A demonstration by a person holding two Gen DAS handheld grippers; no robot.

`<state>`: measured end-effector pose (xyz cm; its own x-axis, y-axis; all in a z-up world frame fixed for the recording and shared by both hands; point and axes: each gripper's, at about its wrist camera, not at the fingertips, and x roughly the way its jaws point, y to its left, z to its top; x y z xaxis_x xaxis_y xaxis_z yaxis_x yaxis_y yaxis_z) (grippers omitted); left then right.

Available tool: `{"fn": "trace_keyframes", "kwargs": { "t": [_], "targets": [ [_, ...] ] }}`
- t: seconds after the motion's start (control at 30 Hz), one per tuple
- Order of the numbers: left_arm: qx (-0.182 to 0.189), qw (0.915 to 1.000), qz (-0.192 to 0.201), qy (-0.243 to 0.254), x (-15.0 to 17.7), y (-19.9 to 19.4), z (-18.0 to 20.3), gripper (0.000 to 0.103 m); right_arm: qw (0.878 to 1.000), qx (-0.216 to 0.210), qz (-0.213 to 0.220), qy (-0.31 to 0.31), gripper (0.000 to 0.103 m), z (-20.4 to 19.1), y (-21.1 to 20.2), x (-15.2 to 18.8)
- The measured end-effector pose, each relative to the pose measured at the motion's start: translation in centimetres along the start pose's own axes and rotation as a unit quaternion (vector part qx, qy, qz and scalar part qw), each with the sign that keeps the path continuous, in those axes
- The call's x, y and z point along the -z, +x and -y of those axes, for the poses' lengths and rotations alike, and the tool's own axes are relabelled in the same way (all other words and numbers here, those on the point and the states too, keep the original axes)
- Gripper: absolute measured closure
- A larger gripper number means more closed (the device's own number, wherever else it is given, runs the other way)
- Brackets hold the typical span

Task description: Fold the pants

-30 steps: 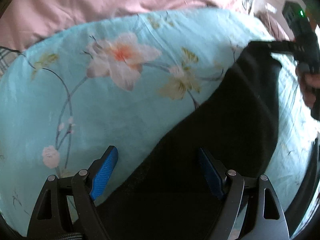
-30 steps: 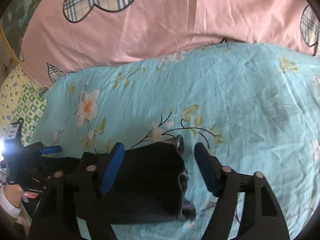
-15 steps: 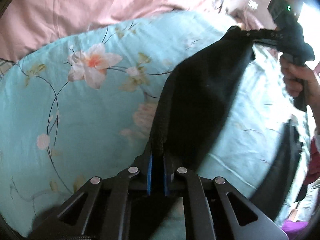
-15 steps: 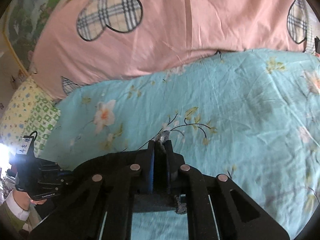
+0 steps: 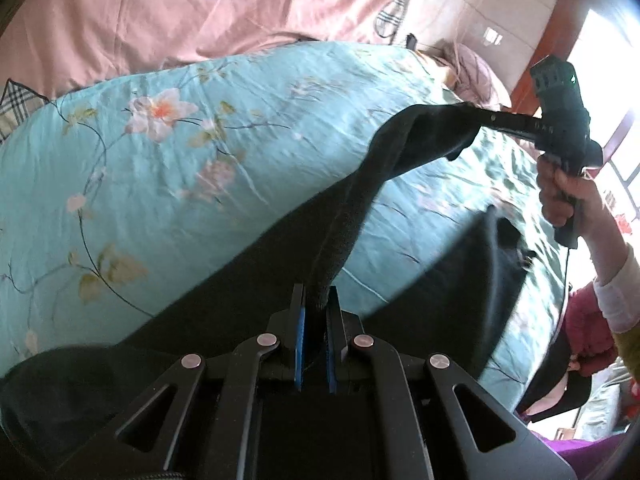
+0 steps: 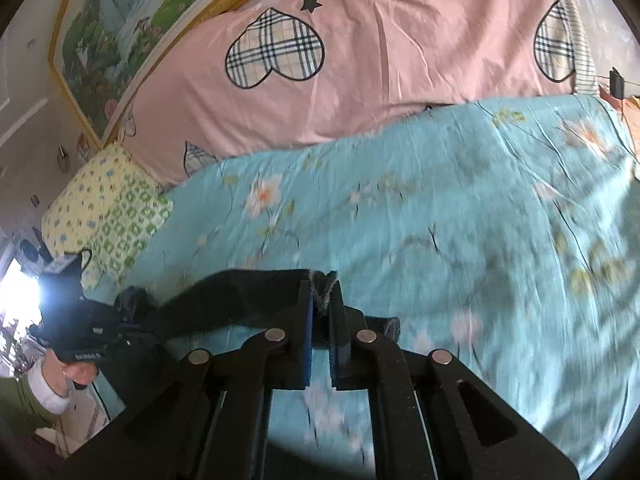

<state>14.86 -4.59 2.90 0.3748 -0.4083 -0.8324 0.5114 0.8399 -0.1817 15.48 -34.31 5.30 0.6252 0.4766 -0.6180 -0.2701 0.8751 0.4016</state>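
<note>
Black pants [image 5: 352, 216] hang stretched between both grippers above a turquoise flowered bedspread [image 5: 200, 168]. My left gripper [image 5: 316, 320] is shut on one end of the pants' edge. My right gripper [image 6: 320, 316] is shut on the other end [image 6: 322, 284]; it also shows in the left wrist view [image 5: 476, 118], held by a hand. In the right wrist view the pants [image 6: 240, 292] run left to the other gripper [image 6: 132, 312]. More black cloth hangs below [image 5: 492, 272].
A pink quilt with plaid hearts [image 6: 360, 60] lies along the back of the bed. A yellow-green pillow [image 6: 108, 216] sits at the left end. A window [image 5: 616, 80] and wooden frame stand at the right. The person's body is close [image 5: 592, 328].
Both grippers closed on the pants' edge and lifted it off the bedspread. The pants now hang taut between them, higher than before.
</note>
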Motion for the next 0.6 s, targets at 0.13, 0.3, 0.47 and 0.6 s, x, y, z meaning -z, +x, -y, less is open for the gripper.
{"fn": "trace_keyframes", "kwargs": {
  "t": [0.13,0.3,0.47,0.6],
  "targets": [
    [0.007,0.9999,0.003,0.008,1.7,-0.9,2.3,0.097,1.000,0.000,0.006,0.008,0.096,0.2,-2.3,2.9],
    [0.009,0.9998,0.005,0.014,3.9,-1.7,4.6,0.097,0.999,-0.010,0.029,0.021,0.096,0.7,-4.9,5.8],
    [-0.001,0.9996,0.004,0.028,6.0,-1.7,6.3,0.097,0.999,-0.007,0.034,0.031,0.096,1.4,-6.3,8.2],
    [-0.005,0.9994,0.005,0.033,7.2,-1.8,7.1,0.097,0.998,-0.013,0.040,0.042,0.096,1.8,-7.3,10.2]
  ]
}}
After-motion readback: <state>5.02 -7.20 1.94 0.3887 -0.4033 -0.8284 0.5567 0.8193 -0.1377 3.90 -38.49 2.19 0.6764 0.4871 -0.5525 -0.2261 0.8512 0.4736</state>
